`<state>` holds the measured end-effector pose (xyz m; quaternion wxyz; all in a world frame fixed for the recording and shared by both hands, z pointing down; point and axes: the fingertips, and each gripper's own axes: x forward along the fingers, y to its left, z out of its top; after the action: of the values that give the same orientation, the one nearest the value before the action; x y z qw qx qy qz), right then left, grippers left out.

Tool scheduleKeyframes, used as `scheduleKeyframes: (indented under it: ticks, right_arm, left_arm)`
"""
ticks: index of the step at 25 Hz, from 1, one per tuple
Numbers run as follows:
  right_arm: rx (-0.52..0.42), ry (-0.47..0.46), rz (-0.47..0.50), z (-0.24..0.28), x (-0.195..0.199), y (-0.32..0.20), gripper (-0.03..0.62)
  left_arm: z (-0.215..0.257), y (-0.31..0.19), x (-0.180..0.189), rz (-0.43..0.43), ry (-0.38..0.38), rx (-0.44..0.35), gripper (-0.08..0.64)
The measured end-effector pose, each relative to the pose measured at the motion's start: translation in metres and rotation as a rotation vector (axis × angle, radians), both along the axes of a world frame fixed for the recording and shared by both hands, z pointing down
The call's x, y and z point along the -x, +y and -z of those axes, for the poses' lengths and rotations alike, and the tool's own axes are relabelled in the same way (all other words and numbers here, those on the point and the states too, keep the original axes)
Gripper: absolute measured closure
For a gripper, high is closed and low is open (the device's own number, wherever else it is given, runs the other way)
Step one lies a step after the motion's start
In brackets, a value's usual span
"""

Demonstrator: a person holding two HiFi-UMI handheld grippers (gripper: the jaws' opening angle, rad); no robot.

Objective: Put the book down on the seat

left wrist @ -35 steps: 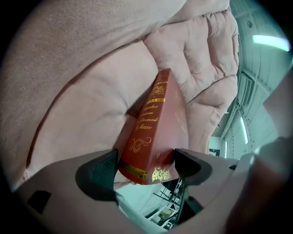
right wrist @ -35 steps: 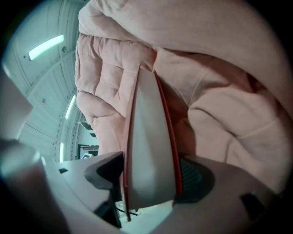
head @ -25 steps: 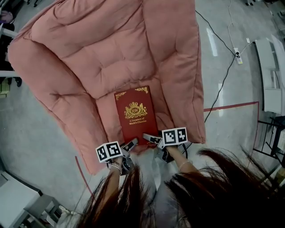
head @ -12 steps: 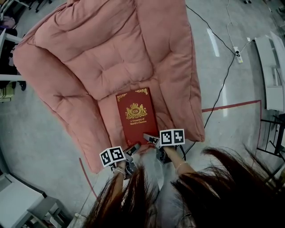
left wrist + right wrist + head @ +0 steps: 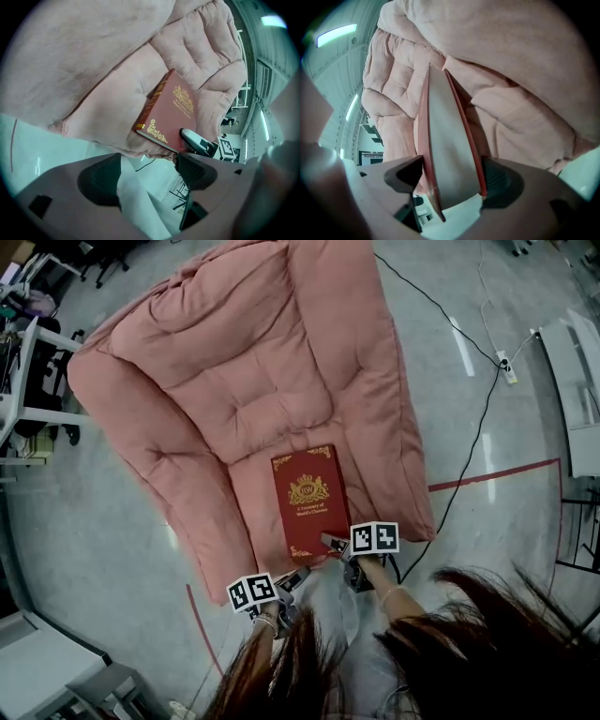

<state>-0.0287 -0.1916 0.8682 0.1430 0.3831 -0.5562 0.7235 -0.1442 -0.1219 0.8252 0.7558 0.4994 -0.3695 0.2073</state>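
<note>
Book on seat; right gripper fingers slack around it; left gripper's (now farther back) apart, empty

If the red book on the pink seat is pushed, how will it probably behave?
The book is probably stiff: its hard covers look flat and straight. It likely slides poorly, because the padded seat looks soft. Lying flat, it should not tip.
</note>
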Motion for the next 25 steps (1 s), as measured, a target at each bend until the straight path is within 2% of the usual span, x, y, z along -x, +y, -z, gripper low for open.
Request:
scheduleKeyframes:
  ticks: [10, 19, 25]
  right_arm:
    - [-0.013, 0.049, 0.015, 0.003, -0.009, 0.002, 0.210]
    - [-0.014, 0.054, 0.007, 0.008, -0.013, -0.011, 0.202]
    - [-0.011, 0.054, -0.010, 0.029, -0.025, 0.004, 0.204]
  left_arm:
    - [0.021, 0.033, 0.006, 0.006, -0.009, 0.011, 0.187]
    - [0.031, 0.003, 0.013, 0.024, -0.001, -0.035, 0.187]
    - [0.050, 0.002, 0.005, 0.061, -0.003, -0.084, 0.187]
